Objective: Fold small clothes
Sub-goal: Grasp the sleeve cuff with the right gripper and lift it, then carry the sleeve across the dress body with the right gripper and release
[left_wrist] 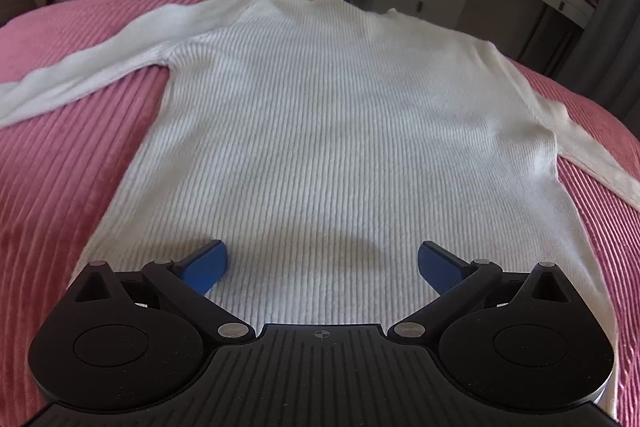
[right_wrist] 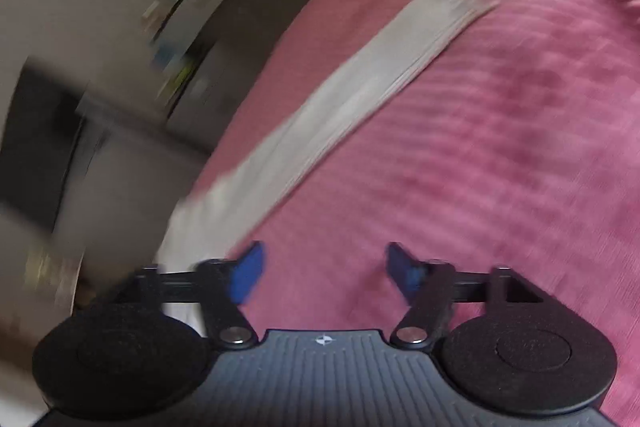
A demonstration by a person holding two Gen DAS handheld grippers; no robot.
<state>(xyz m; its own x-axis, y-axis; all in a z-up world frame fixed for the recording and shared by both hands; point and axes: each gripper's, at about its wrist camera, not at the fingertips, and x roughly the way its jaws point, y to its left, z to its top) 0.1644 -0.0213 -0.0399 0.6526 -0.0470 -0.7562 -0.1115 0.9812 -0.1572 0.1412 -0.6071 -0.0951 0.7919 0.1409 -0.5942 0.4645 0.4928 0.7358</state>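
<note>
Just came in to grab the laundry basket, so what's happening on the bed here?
A person holding a gripper in each hand is about to fold a white ribbed sweater spread flat on a pink bedspread, both sleeves still stretched out to the sides. The left gripper hangs open over the sweater's hem, gripping nothing. The right gripper is off to the side over the bedspread, near one sleeve, jaws apart with nothing between them; that view is blurred. No fold has been made yet.

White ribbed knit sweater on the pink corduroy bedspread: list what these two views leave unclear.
- White ribbed knit sweater: hem hidden behind the left gripper body; both cuffs cut off by the left wrist view's edges.
- Long white sleeve, right wrist view: motion blur smears its knit.
- Room beyond the pink corduroy bedspread: blurred streaks.
</note>
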